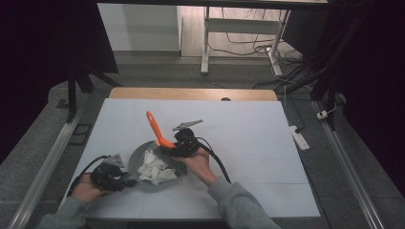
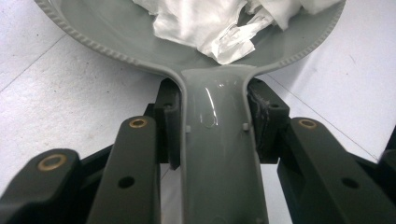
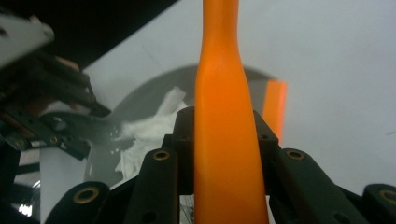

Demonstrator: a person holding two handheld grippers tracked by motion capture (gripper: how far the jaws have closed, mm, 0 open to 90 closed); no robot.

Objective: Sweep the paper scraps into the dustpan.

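Two black grippers, left gripper [image 1: 129, 182] and right gripper [image 1: 168, 149], are fitted with brass-ringed pivots, grey three-cornered plates and black cables; grey sleeves [image 1: 239, 202] are worn.

A grey pan [image 1: 143, 153] with a beaded rim holds crumpled white paper [image 1: 154, 168]. The spatula [image 1: 157, 130] is bright orange, the tabletop [image 1: 248, 143] plain white, and both hand-held grippers are black

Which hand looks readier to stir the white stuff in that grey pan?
Probably the right: the right gripper clamps the orange spatula above the crumpled paper, while the left gripper only grips the grey pan's handle.
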